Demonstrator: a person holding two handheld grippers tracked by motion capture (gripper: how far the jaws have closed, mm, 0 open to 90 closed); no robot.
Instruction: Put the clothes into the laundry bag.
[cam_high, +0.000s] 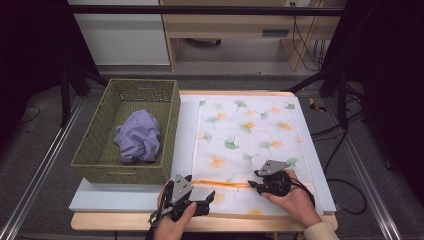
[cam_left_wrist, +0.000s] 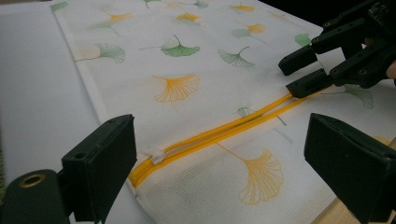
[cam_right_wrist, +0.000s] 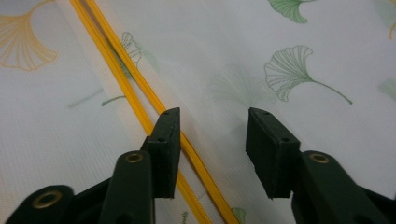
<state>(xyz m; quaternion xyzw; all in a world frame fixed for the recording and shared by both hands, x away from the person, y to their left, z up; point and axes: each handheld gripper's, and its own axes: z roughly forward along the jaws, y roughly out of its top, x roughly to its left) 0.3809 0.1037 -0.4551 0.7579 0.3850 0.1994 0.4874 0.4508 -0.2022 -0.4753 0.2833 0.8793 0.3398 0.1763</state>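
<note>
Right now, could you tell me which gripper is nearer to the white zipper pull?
Left. The left gripper has the white zipper pull just ahead of its open jaws; the right gripper is farther along the yellow zipper.

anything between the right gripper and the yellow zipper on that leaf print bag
Nothing visible. The right gripper hangs open right over the yellow zipper of the leaf print bag, one jaw at the zipper line.

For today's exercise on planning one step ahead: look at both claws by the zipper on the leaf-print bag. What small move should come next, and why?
Probably close the right claw on the upper edge of the orange zipper. Its jaws are open and astride that edge, one tip resting by the parted tracks, nothing pinched yet. The left claw waits open near the white slider, so gripping the mesh bag first would steady it.
</note>
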